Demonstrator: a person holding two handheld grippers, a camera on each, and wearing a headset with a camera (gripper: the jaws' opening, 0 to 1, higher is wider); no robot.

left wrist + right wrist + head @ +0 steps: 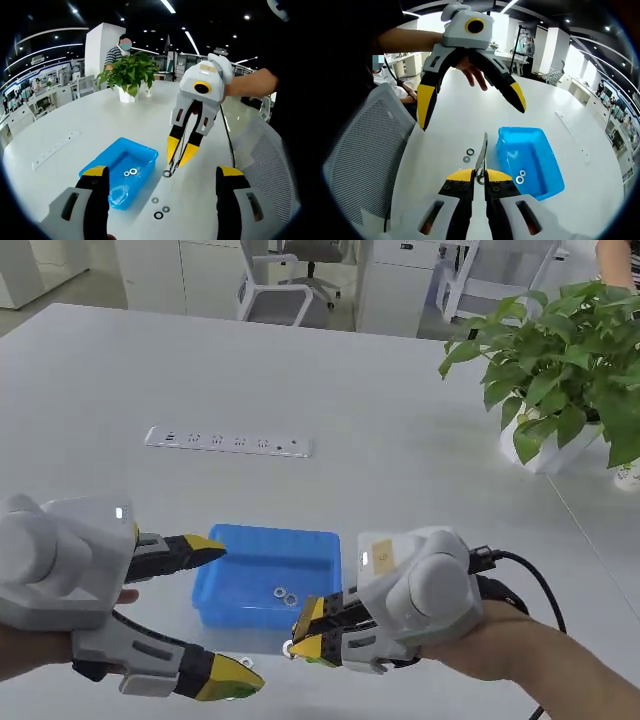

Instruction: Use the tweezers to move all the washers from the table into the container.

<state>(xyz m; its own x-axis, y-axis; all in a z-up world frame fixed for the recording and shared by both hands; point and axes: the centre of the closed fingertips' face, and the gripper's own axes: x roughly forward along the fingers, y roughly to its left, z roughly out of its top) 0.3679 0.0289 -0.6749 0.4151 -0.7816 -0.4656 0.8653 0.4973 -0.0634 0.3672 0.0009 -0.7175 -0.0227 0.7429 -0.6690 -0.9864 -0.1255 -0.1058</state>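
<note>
At the left of the head view, the left gripper (225, 612) hangs over the near part of the white table (420, 470). Its two yellow-tipped jaws stand wide apart and have nothing between them. The upper jaw tip reaches the left rim of the blue container (275, 534), and the lower tip is low, close to the near edge of the picture.

Farther back and well apart, a white power strip (228, 441) lies flat. The table between it and the container is bare and gives free room.

Inside the container, two washers (285, 594) lie side by side near its front wall.

Just beside the container's front right corner is the right gripper (308, 630). Its jaws are pressed together on the tweezers (482, 150), which point forward from it.

In the left gripper view, a small washer (166, 173) sits at the tweezers' tip, just outside the container's long edge. I cannot tell if it is pinched or lies on the table. Three loose washers (158, 215) lie close together on the table near there, apart from the container.

At the far right, a potted plant (560, 360) stands near the table's right edge, well apart from the work.
</note>
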